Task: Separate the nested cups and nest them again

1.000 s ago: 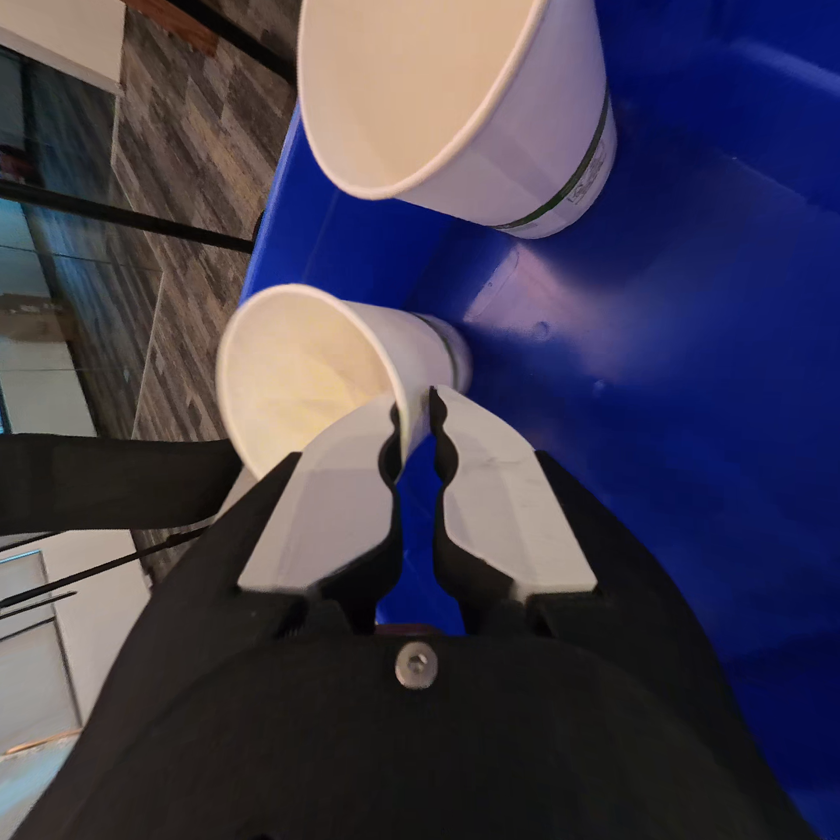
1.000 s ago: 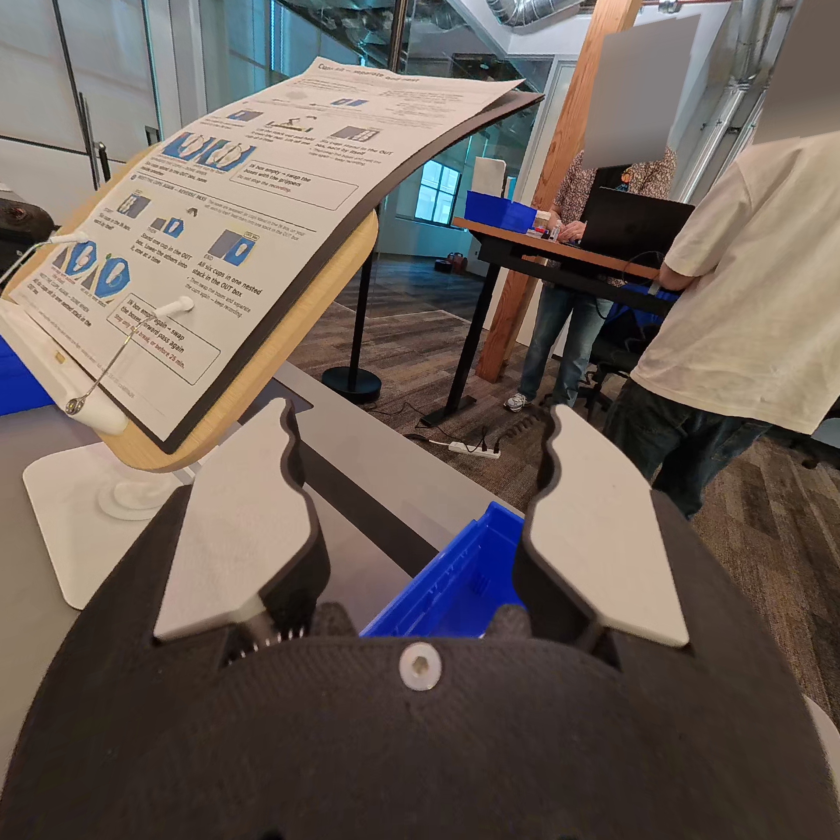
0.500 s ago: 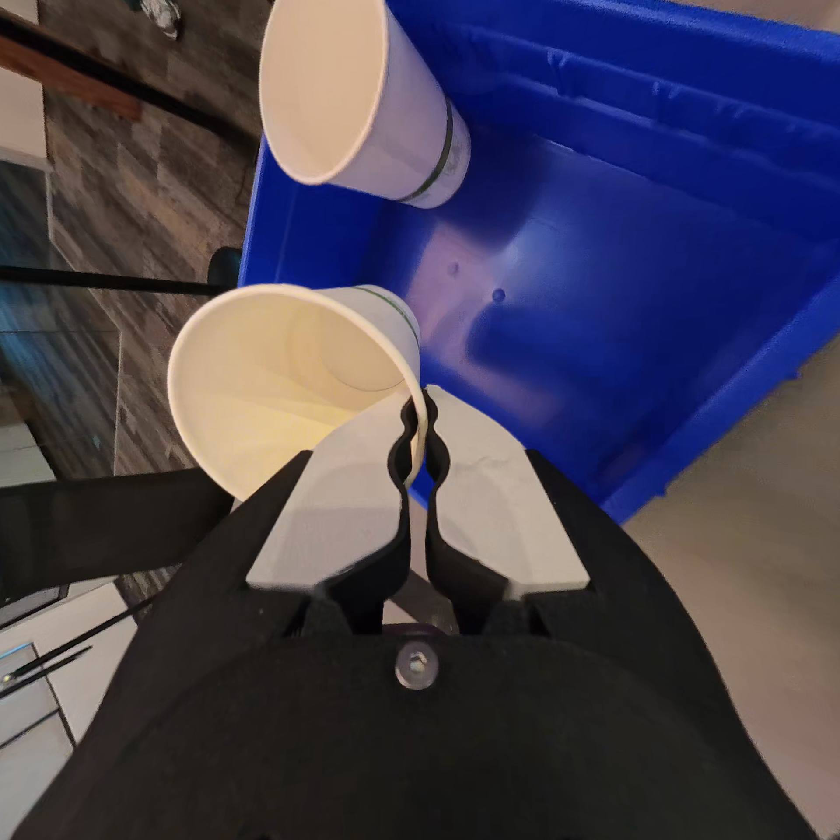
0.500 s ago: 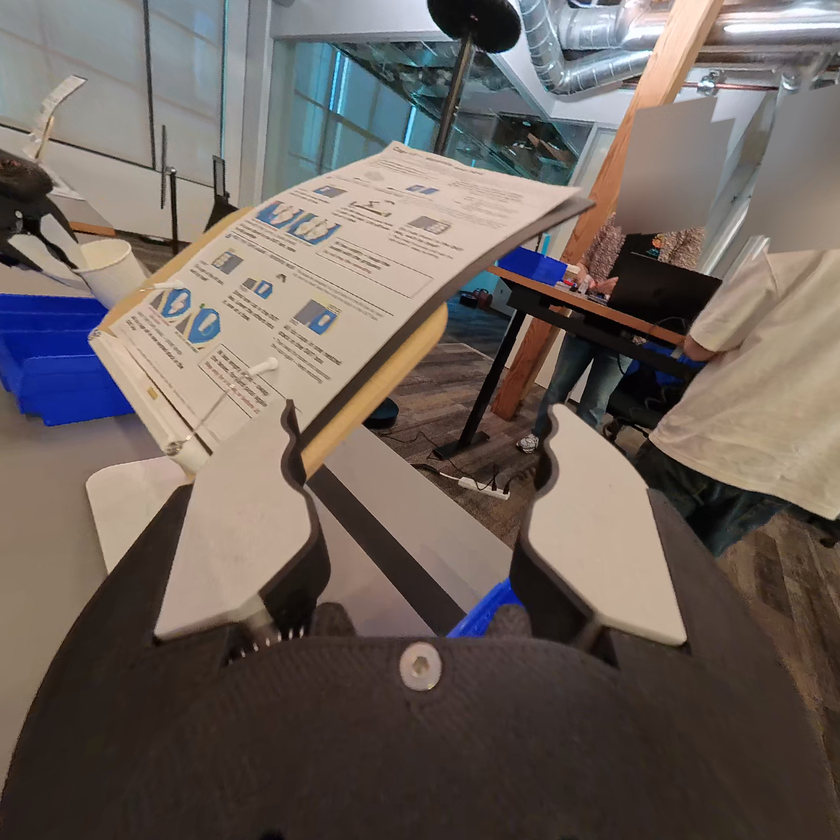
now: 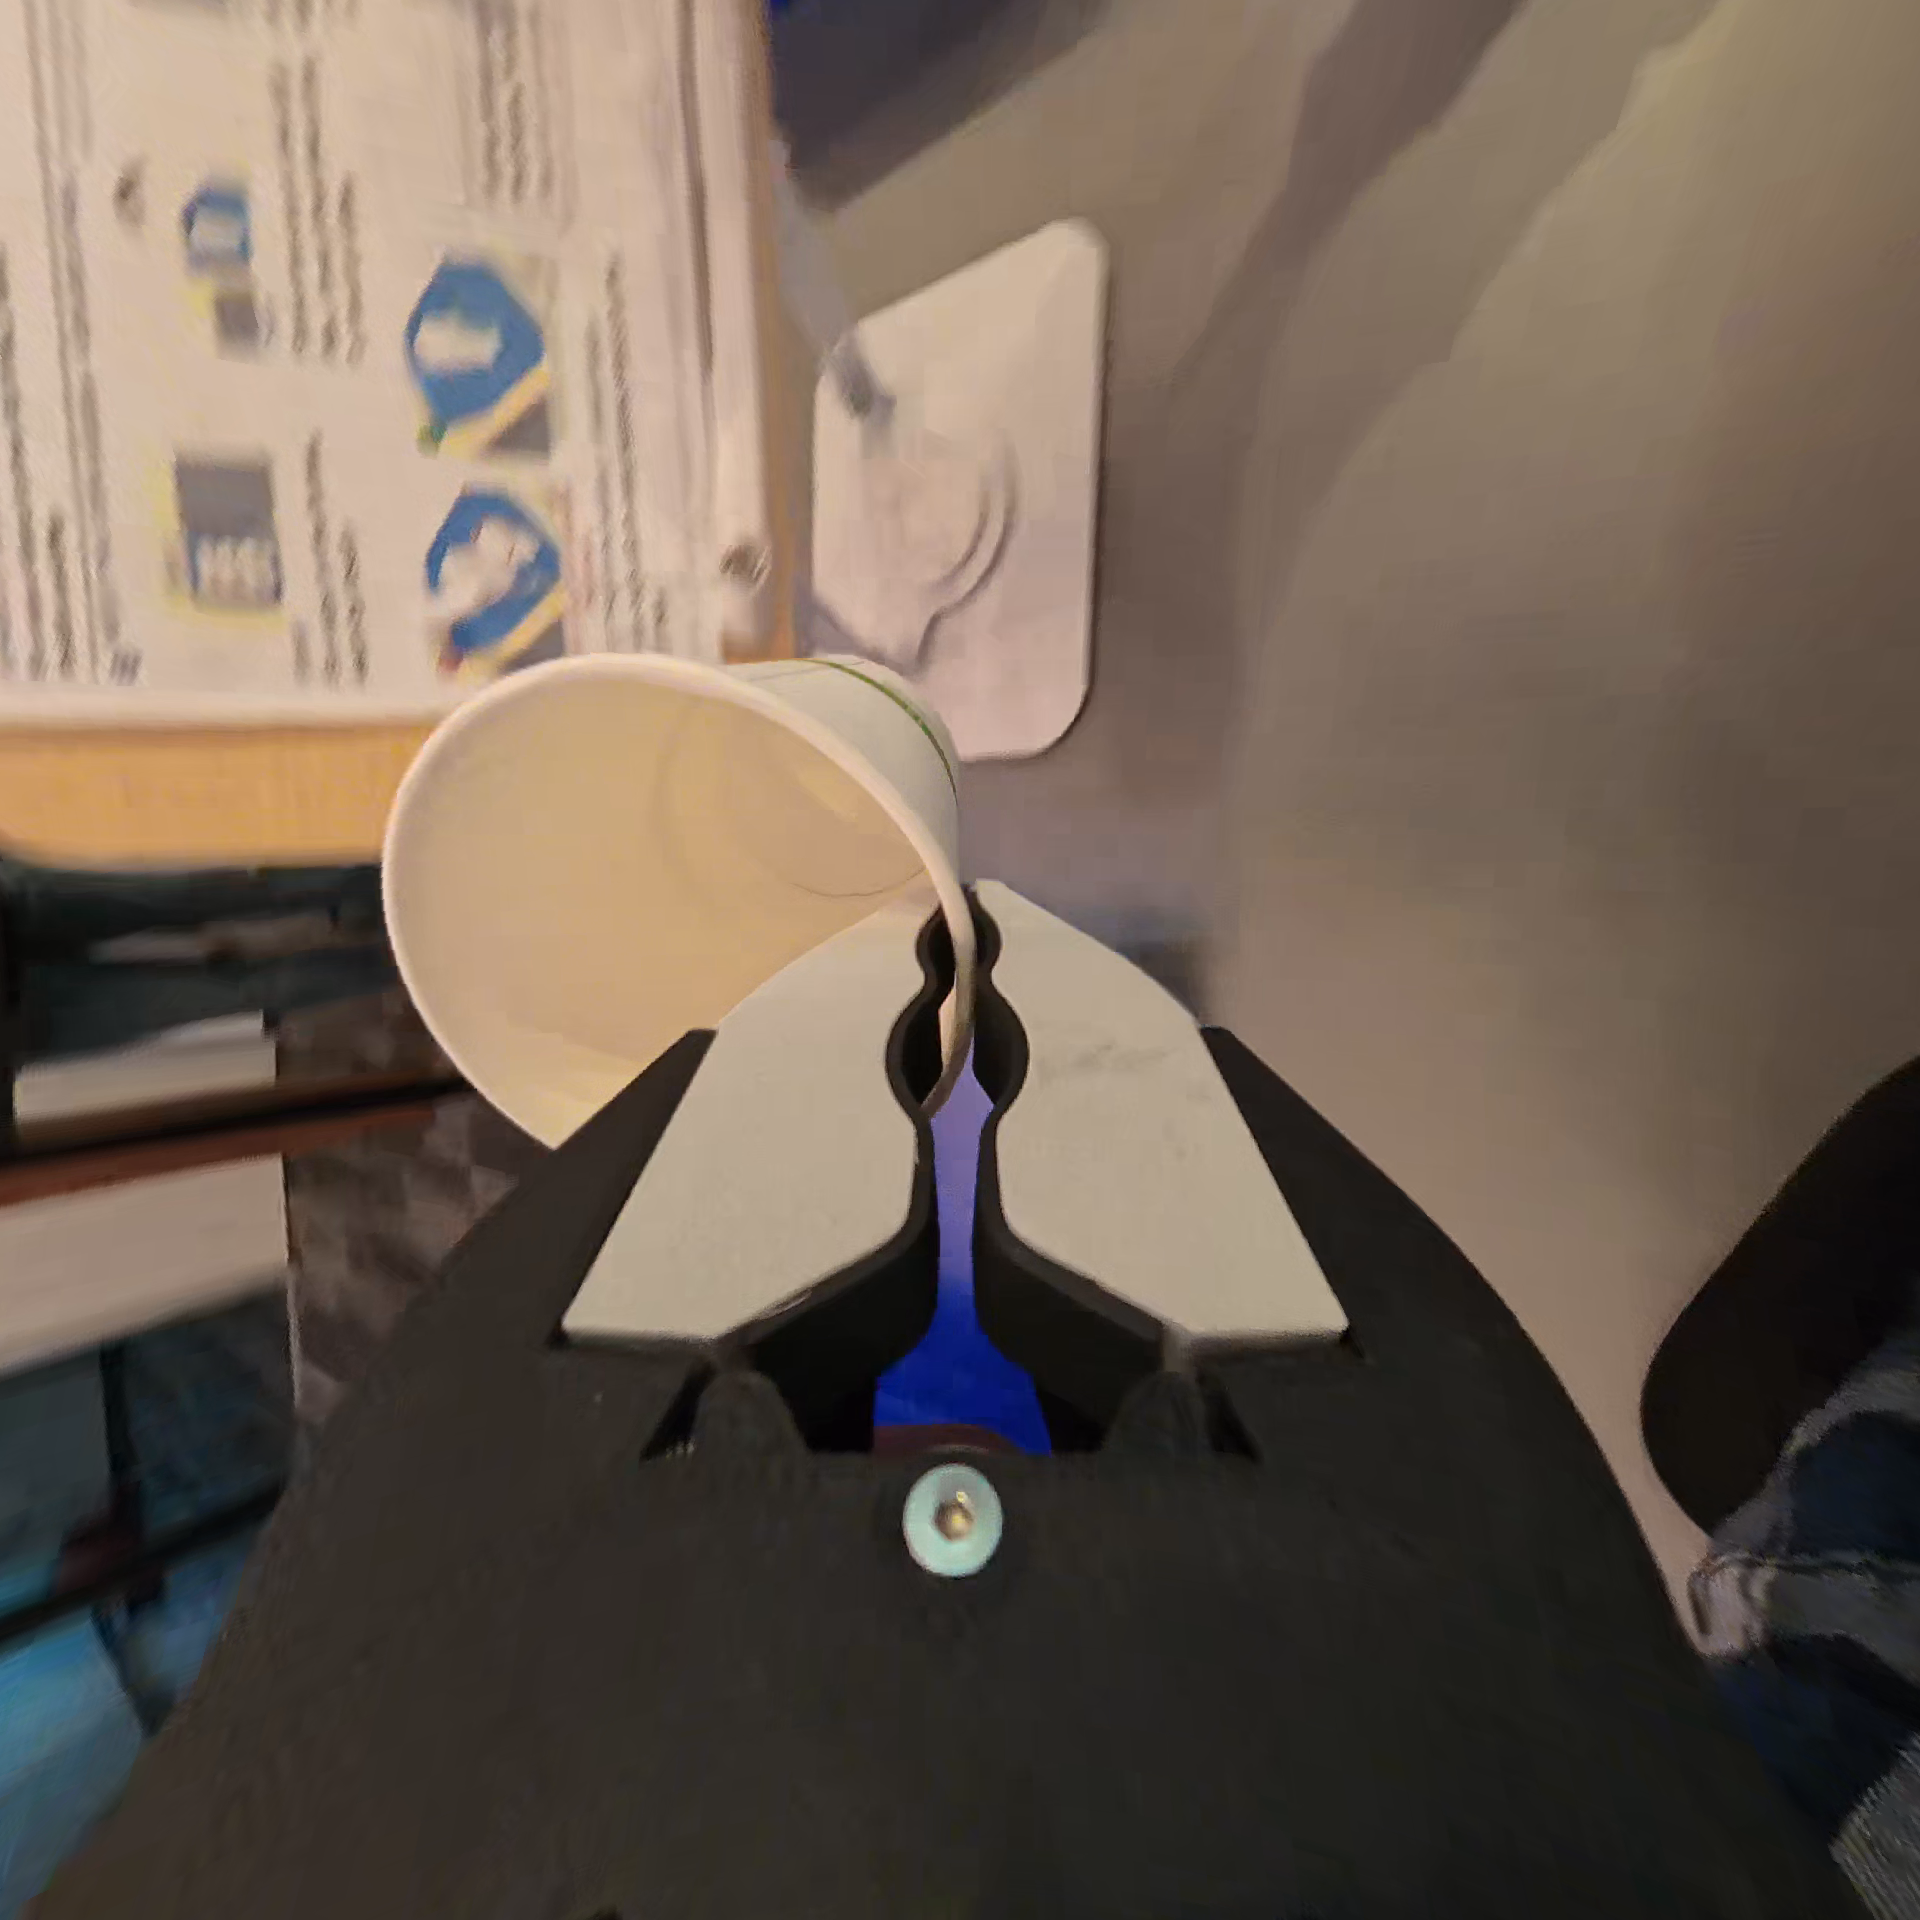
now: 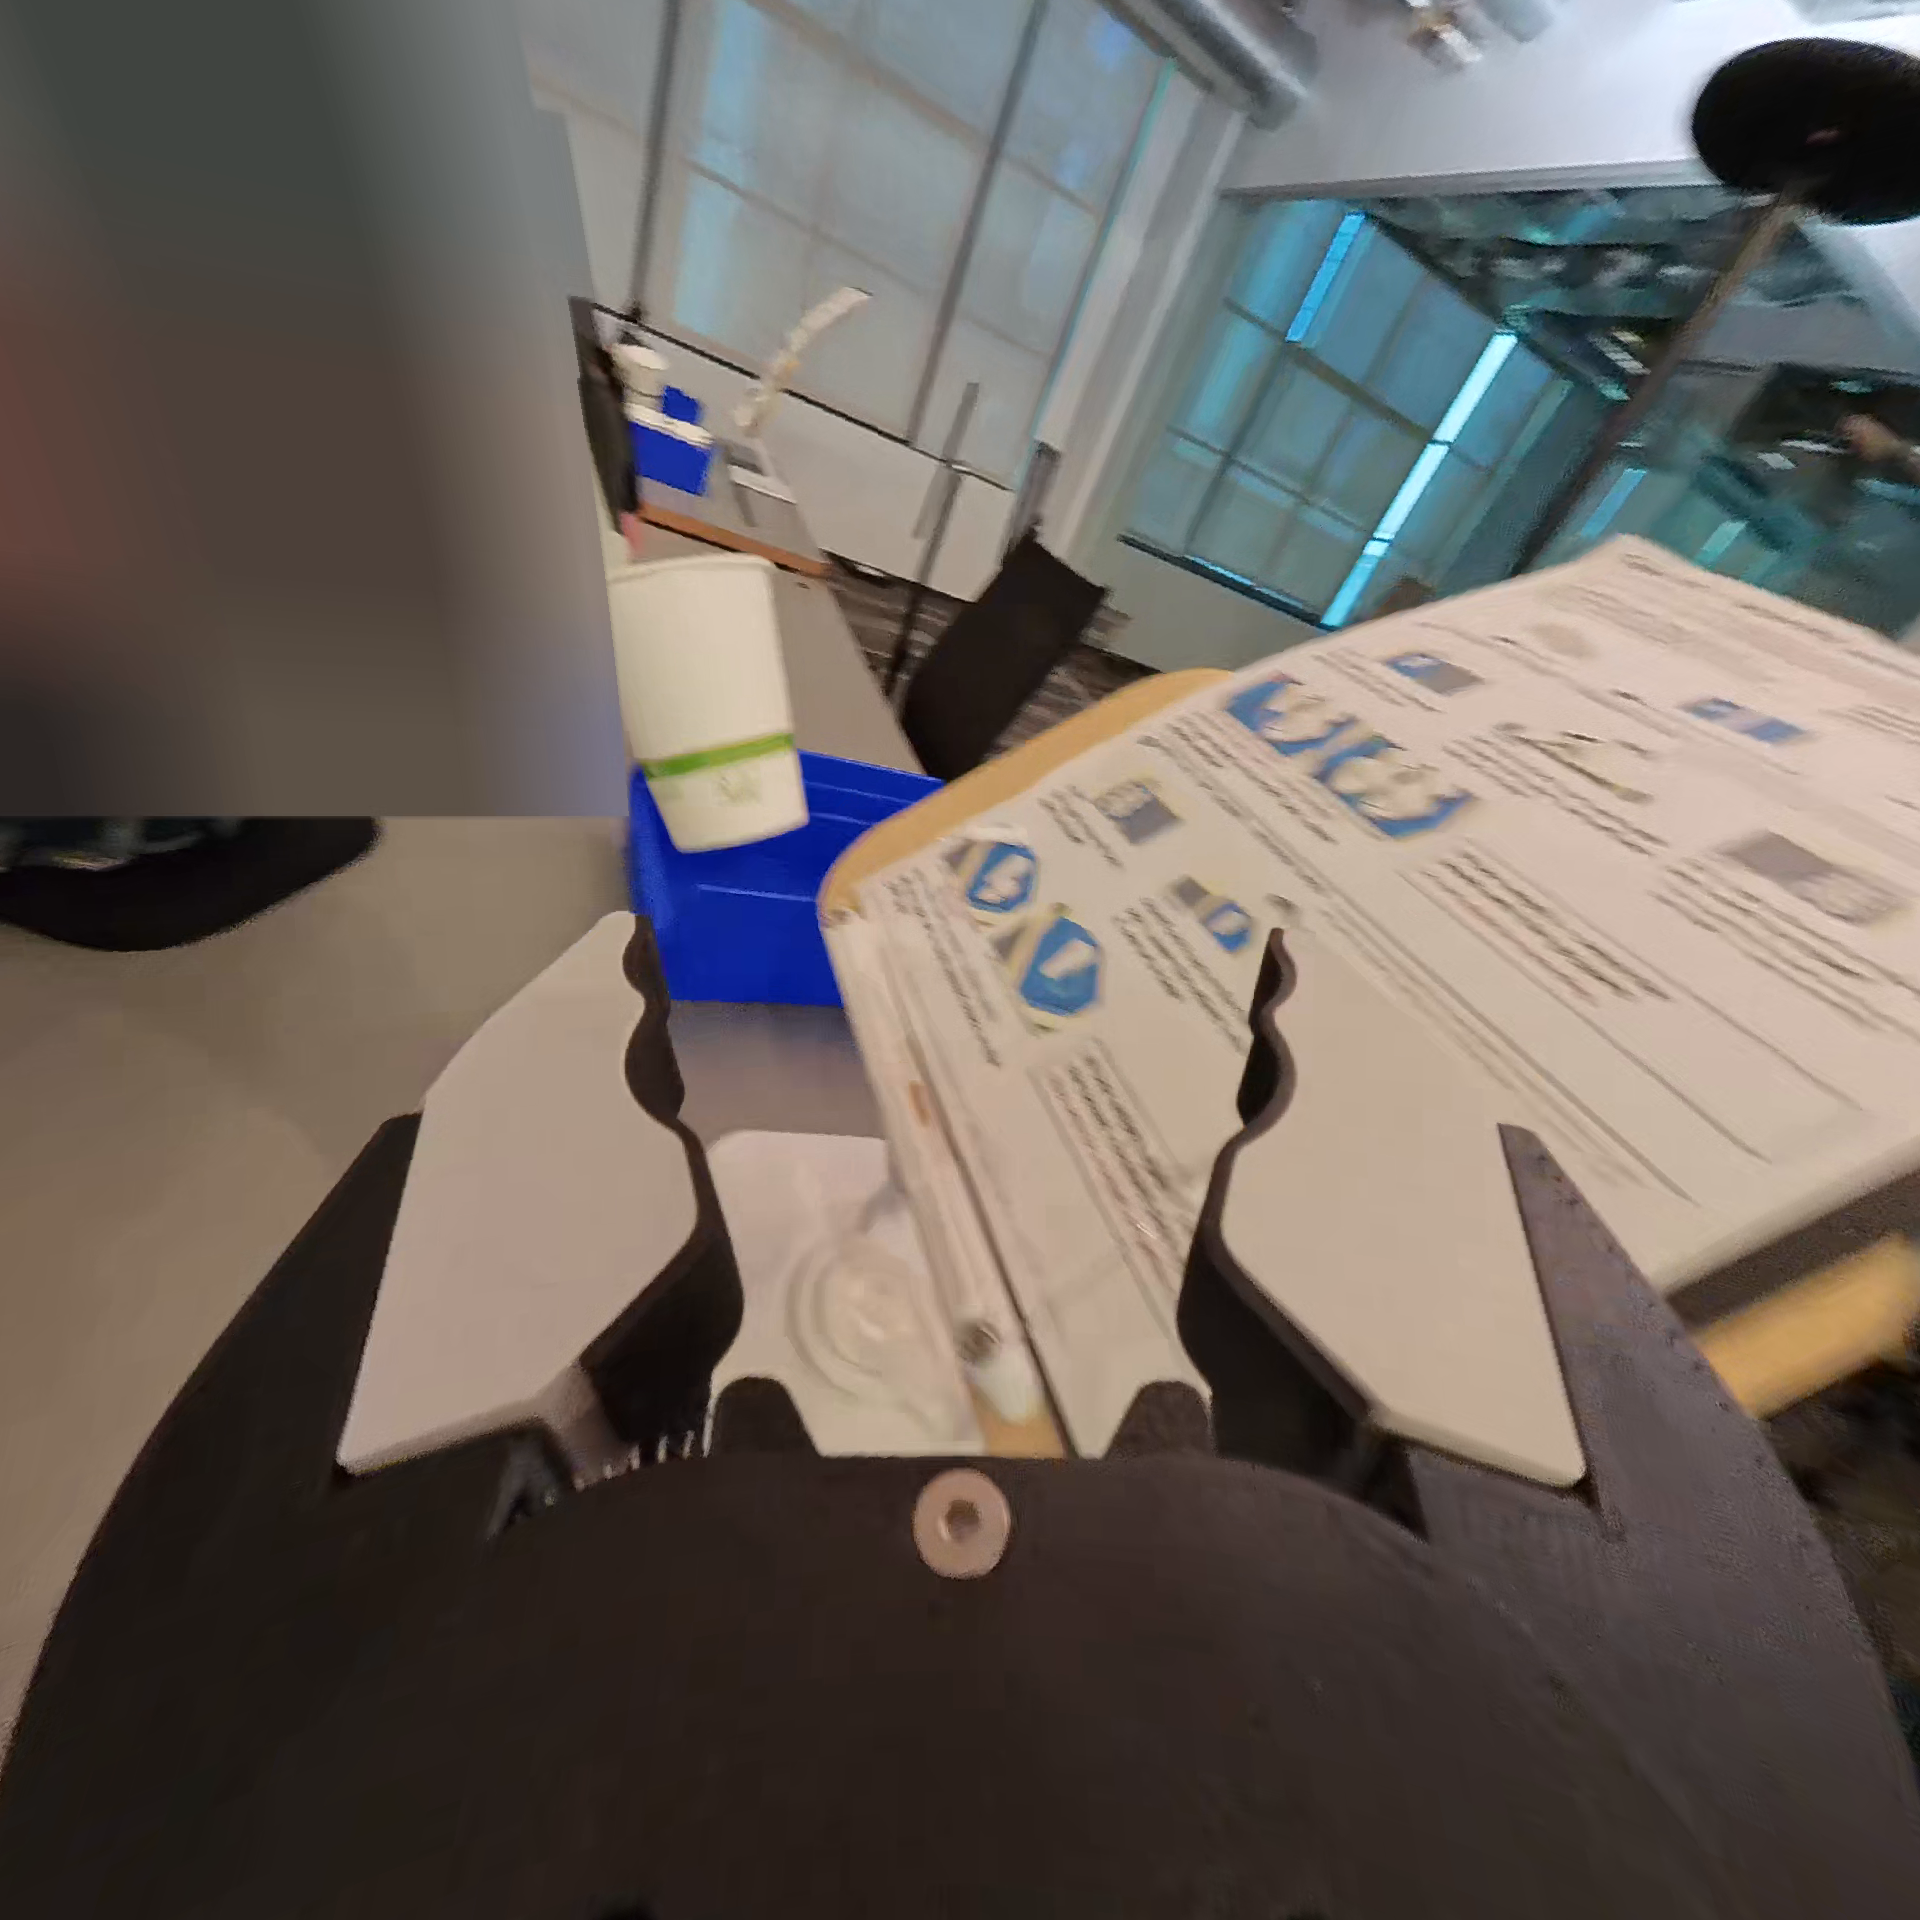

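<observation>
Lifted clear of the blue plastic bin — white paper cup rim-pinched in left jaws, mouth sideways; right jaws spread, empty.

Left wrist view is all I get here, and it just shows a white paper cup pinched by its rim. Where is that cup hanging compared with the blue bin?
Observer: From the right wrist view, the white paper cup hangs in the air above the near left corner of the blue bin, its base pointing down.
Operator: Is the other gripper holding a cup too?
Observer: No. The right gripper stands wide open with nothing between its fingers.
Operator: What is it pointing at?
Observer: Its fingers frame the instruction sheet on a tilted wooden stand, with the stand's white base on the table below.
</observation>
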The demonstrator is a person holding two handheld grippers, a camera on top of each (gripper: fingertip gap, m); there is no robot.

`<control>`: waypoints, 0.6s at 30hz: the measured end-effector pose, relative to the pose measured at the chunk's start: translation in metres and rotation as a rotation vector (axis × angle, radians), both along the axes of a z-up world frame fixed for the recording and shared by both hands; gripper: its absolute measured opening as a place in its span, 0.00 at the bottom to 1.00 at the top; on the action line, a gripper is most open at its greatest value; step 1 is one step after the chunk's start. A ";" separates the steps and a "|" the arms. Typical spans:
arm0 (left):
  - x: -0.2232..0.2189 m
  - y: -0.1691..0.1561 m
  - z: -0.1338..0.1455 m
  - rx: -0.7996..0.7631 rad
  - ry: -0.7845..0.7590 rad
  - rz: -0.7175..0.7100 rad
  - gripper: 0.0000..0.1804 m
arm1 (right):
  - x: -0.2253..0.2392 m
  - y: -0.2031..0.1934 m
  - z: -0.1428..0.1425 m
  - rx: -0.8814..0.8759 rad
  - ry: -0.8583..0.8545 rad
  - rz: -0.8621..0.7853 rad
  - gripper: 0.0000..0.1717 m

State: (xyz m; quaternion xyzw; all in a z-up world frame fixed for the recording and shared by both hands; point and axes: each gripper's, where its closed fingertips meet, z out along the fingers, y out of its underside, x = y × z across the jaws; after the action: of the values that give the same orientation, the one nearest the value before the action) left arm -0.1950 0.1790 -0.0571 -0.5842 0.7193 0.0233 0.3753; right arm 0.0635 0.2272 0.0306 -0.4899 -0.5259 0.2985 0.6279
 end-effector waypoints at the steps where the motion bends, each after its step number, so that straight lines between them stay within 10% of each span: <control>1: 0.012 -0.008 -0.002 -0.014 0.004 -0.057 0.00 | -0.013 -0.009 -0.003 -0.018 -0.006 0.047 0.63; 18: 0.119 -0.074 -0.051 -0.209 0.042 -0.551 0.00 | -0.126 -0.093 -0.090 -0.264 -0.226 0.444 0.70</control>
State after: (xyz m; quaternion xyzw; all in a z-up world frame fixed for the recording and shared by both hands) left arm -0.0763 0.1048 -0.1077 -0.4017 0.8569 -0.1418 0.2905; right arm -0.0625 0.1338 -0.0591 -0.4705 -0.6436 0.4381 0.4154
